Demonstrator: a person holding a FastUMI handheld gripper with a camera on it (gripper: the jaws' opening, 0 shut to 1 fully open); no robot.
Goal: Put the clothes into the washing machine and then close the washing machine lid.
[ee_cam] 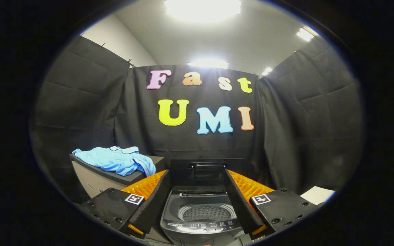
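A crumpled light-blue polo shirt (pixel 120 160) lies on the dark top of a pale grey cabinet (pixel 96 181), off to the left of the fingers and beyond them, against the black cloth booth wall (pixel 306 112). Next comes the gripper (pixel 198 196), its two fingers spread wide with nothing between the pads (each finger carries a small square marker). Seen through the gap between the fingers stands a small dark grey top-loading washing machine (pixel 202 218): its black lid (pixel 206 171) is raised upright at the back, the perforated drum is bare inside, and a control panel runs along the near edge. Past the right finger, a white flat object (pixel 317 195) sits low.
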